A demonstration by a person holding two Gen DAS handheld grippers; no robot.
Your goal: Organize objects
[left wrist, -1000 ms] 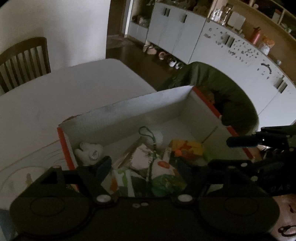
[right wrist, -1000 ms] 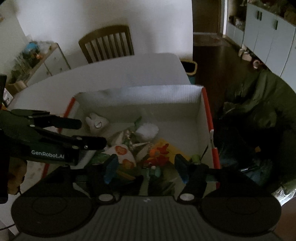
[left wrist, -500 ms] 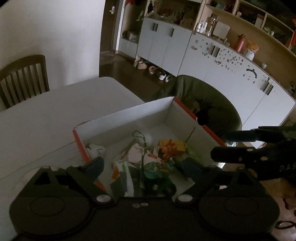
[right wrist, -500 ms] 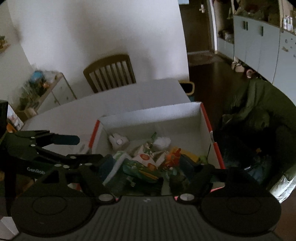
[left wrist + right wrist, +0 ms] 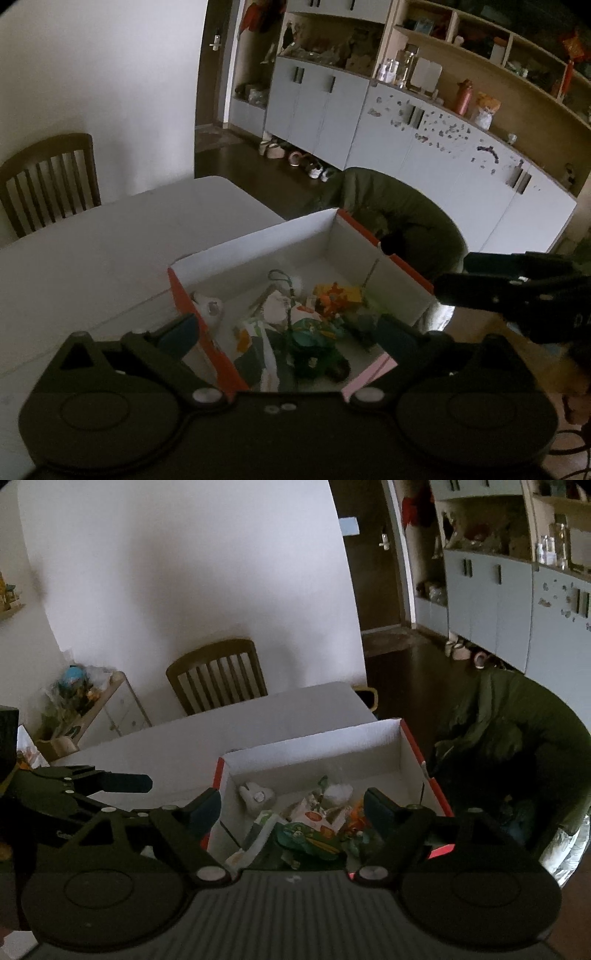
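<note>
Item: left hand-held gripper [image 5: 284,334]. Black plastic, blue-padded fingers; the jaws have just been opening and stand spread wide with nothing between them. One finger hangs outside the near-left wall of the box, the other over its near end.

Item: right hand-held gripper [image 5: 291,808]. Same build, ribbed grey housing; jaws likewise just opened, nothing held. It hangs above the near end of the box, beside its partner; neither is clearly the nearer.

Item: cardboard box [image 5: 258,243]. White inside, red-orange outer skin, open top, rectangular. It stands on the white surface [image 5: 110,236] at the edge nearest both grippers, ahead of and below them, its long axis running away from the cameras. This is the landmark for all that follows.

Contents, near end of box: a heap of toys and packets [image 5: 314,343], including a glossy green plastic piece, crinkled printed wrappers and an orange-and-yellow figure. Towards the left wall: a small white soft toy [image 5: 256,795]. The far end of the box is bare card.

Judgement: sorting looks largely done; any further pick would mean reaching down and forward into the near heap.

Beyond the box: a wooden slat-back chair [image 5: 218,675], left of its far end; a dark green padded seat [image 5: 413,218], right of it; pale cabinets [image 5: 424,147], farthest.
</note>
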